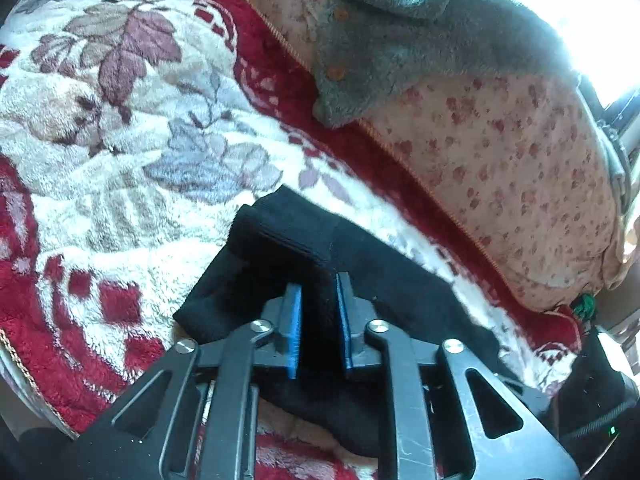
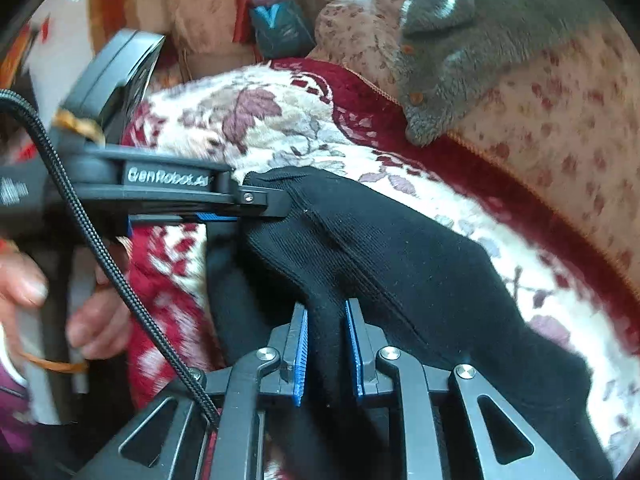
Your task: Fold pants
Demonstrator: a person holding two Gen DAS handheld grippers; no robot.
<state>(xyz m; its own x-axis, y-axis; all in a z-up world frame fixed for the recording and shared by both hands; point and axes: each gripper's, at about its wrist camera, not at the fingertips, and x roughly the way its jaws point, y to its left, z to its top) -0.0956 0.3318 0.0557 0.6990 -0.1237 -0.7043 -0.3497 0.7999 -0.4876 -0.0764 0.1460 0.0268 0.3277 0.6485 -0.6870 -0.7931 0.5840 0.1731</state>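
Observation:
The black pants (image 2: 400,264) lie bunched on a red and cream floral blanket (image 2: 280,128). My right gripper (image 2: 326,320) is shut on a fold of the pants, the cloth pinched between its blue pads. My left gripper (image 1: 318,292) is shut on another edge of the pants (image 1: 280,240), held a little above the blanket (image 1: 120,120). In the right wrist view the left gripper (image 2: 264,208) comes in from the left and clamps the pants' far corner; a hand holds its handle.
A grey fleece garment (image 1: 400,40) with orange buttons lies on a cream floral pillow (image 1: 520,180) at the back right; it also shows in the right wrist view (image 2: 460,52). A black braided cable (image 2: 100,260) runs across the left side.

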